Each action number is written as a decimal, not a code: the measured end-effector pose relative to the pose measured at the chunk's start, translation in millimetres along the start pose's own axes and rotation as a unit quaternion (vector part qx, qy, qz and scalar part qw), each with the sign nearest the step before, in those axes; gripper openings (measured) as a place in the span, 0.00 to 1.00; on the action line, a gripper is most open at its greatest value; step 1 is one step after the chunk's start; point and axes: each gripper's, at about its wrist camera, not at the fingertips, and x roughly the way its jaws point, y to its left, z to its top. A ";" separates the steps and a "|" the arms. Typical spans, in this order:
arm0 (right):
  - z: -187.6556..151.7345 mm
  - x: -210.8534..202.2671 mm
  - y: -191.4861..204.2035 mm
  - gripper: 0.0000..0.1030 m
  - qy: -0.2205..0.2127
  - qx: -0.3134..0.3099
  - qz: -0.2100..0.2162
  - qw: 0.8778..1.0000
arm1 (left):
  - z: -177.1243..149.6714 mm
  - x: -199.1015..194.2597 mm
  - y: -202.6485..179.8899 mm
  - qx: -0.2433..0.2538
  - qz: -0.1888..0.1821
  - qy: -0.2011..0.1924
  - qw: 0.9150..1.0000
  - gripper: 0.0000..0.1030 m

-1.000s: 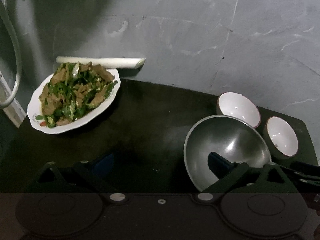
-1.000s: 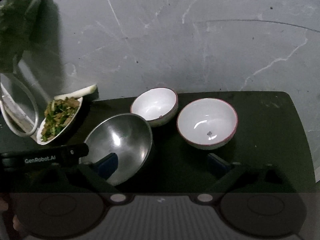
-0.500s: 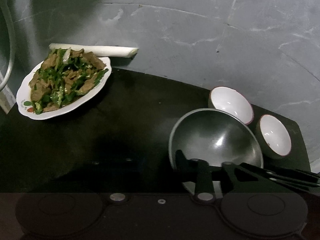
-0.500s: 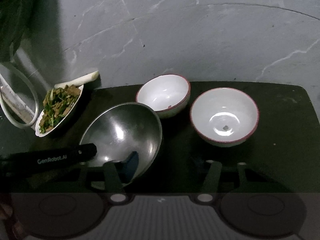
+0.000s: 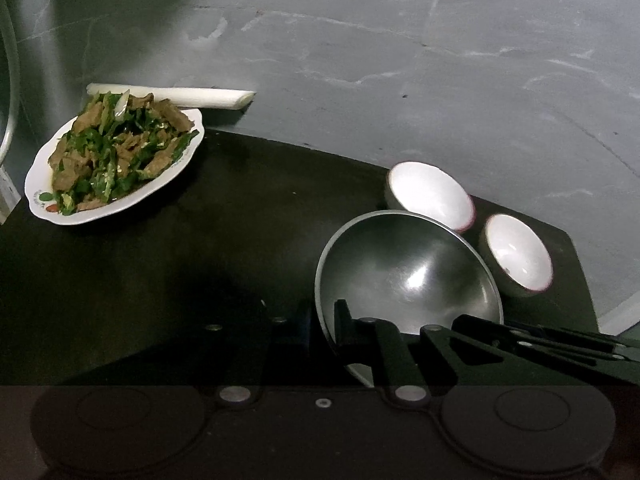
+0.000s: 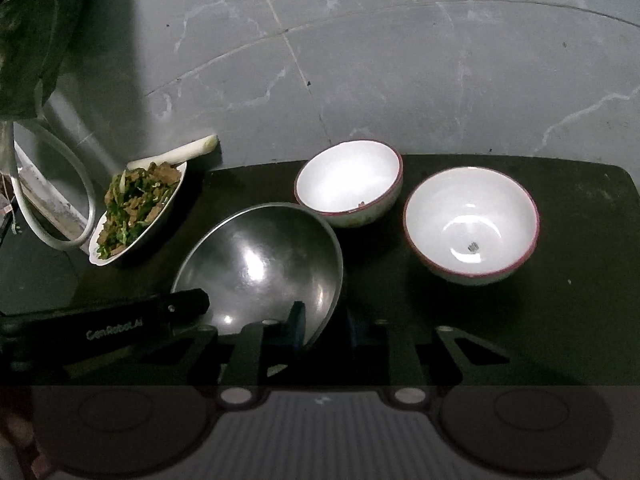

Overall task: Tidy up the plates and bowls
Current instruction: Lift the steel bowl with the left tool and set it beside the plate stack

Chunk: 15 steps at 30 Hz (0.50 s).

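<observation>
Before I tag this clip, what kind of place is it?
Probably a home kitchen or eating corner, dimly lit. A plate of stir-fried meat and greens, a steel bowl and two white bowls sit on a dark table over a grey tiled floor.

Three bowls are counted on the dark surface. One is a steel bowl, wide and shiny. Two are white bowls with red rims: one white bowl standing at the far edge and a second white bowl set beside it. One plate is seen, white and heaped with one serving of green and brown stir-fry. One pale leek stalk is seen lying behind the plate. One grey ring-shaped rim is seen at the left edge; what it belongs to cannot be told. Two tools are counted: one left tool and one right tool.
</observation>
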 end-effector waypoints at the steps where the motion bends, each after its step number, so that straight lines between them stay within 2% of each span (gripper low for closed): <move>1: -2.5 -4.0 0.2 0.22 -0.002 -0.002 -0.001 1.000 | -2.5 -4.6 -1.9 0.006 -0.004 -0.001 1.000 0.11; 7: -26.9 -44.8 -11.2 0.22 -0.007 -0.002 -0.008 1.000 | -28.9 -34.8 -25.3 0.038 -0.045 0.009 0.998 0.12; 15: -73.9 -112.2 -39.2 0.22 0.015 -0.002 -0.024 1.000 | -83.9 -74.4 -65.2 0.082 -0.089 0.039 0.992 0.14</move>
